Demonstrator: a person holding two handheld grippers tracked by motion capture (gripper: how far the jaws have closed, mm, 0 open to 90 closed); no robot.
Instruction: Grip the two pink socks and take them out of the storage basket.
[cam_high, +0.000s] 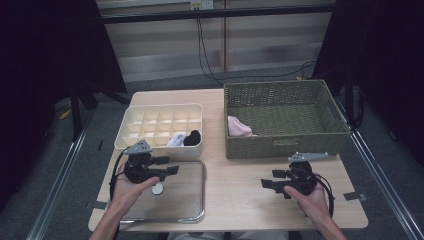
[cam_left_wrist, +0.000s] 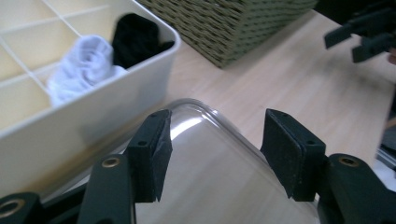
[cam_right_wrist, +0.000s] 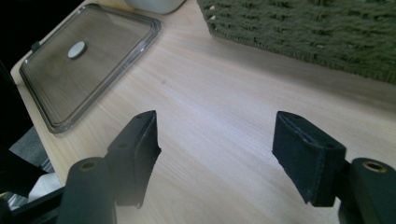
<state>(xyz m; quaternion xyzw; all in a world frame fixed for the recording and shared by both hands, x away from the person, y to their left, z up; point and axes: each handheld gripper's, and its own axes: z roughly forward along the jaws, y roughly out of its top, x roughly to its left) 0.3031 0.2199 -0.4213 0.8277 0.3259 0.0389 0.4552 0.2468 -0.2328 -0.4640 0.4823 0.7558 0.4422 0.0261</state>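
- The left gripper (cam_high: 170, 166) is held in the person's left hand (cam_high: 131, 189). Its two black jaws stand apart, and nothing is between them.
- This gripper is over the clear lid (cam_high: 180, 197), which lies flat on the table (cam_high: 240, 195) near the person's side. In the left gripper view, the lid's shiny rounded corner (cam_left_wrist: 196, 109) shows just past the jaws.
- A small round grey knob (cam_high: 157, 188) sits on the lid, close to the left hand.
- Just behind the lid stands the cream box (cam_high: 155, 145) with many little squares inside. A rolled white sock (cam_left_wrist: 86, 65) and a rolled black sock (cam_left_wrist: 135, 39) sit side by side in squares at the near right end of the box.
- The right gripper (cam_high: 270, 179) is held in the person's right hand (cam_high: 312, 197), over the bare table, well apart from the lid. Its jaws are apart too, with only wood showing between them.
- Behind the right gripper stands the green woven basket (cam_high: 285, 142). A pink cloth (cam_high: 239, 127) lies inside it at the left end.
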